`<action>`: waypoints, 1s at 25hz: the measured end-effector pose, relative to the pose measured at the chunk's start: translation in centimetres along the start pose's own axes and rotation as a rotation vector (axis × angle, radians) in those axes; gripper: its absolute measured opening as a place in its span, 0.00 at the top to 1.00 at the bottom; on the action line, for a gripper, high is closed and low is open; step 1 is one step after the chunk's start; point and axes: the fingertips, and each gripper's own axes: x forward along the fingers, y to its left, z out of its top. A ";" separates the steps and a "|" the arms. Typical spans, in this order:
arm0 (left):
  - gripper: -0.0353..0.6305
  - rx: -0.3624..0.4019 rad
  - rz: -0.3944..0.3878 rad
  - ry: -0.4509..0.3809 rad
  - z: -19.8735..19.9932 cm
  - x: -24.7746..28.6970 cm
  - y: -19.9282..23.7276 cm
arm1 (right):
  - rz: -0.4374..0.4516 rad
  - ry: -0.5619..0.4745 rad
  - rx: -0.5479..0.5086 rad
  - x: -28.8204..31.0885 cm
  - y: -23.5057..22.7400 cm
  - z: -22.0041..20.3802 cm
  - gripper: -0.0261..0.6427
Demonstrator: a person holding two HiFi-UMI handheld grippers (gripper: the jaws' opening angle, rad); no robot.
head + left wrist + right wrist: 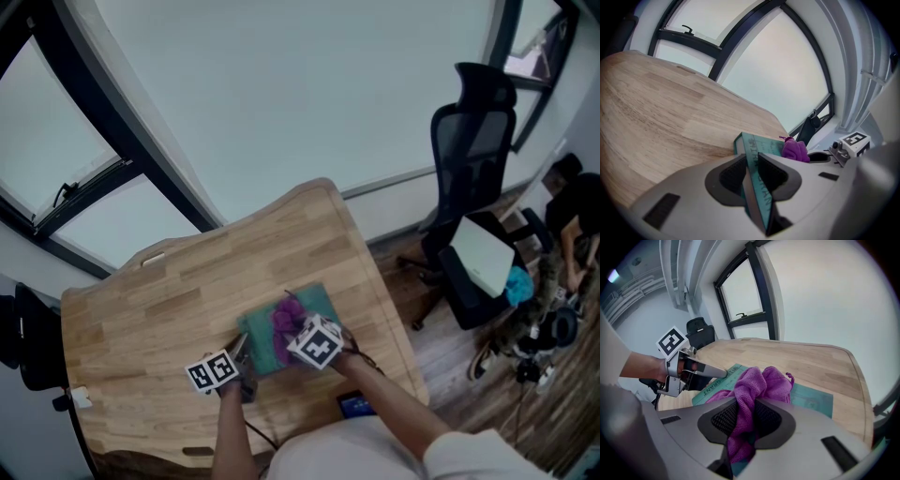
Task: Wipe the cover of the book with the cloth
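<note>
A teal book (281,334) lies flat on the wooden table (150,309). My left gripper (751,172) is shut on the book (761,147) at its spine edge, the pads pressing both sides. My right gripper (746,420) is shut on a bunched purple cloth (757,387), which rests on the book's cover (811,399). In the head view the cloth (286,319) sits on the book's middle, just in front of the right gripper (305,336), with the left gripper (239,361) at the book's near left corner. The left gripper (710,372) also shows in the right gripper view.
A black office chair (473,169) with a white sheet on its seat stands right of the table, beside clutter on the floor. A dark small device (356,405) lies near the table's front edge. Large windows (281,103) run behind the table.
</note>
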 end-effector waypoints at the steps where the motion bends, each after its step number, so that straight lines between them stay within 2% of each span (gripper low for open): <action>1: 0.83 0.000 -0.001 -0.001 0.0 0.0 0.0 | -0.002 -0.001 0.004 -0.1 -0.2 -0.1 0.83; 10: 0.83 -0.009 -0.008 -0.006 0.0 0.0 0.0 | -0.043 -0.019 0.041 -1.1 -1.9 -0.4 0.83; 14: 0.83 0.000 0.001 -0.052 0.2 -0.3 0.2 | -0.036 -0.029 0.050 -1.3 -1.9 -0.4 0.83; 17: 0.82 0.076 0.108 -0.118 0.8 -1.5 1.2 | -0.036 -0.042 0.049 -1.7 -1.7 -0.4 0.83; 19: 0.82 0.120 0.150 -0.171 1.6 -2.5 1.3 | -0.056 -0.053 0.046 -2.1 -1.7 -0.4 0.83; 25: 0.82 0.250 0.160 -0.270 3.6 -4.6 -1.2 | -0.160 -0.142 0.098 -4.7 -2.4 0.1 0.83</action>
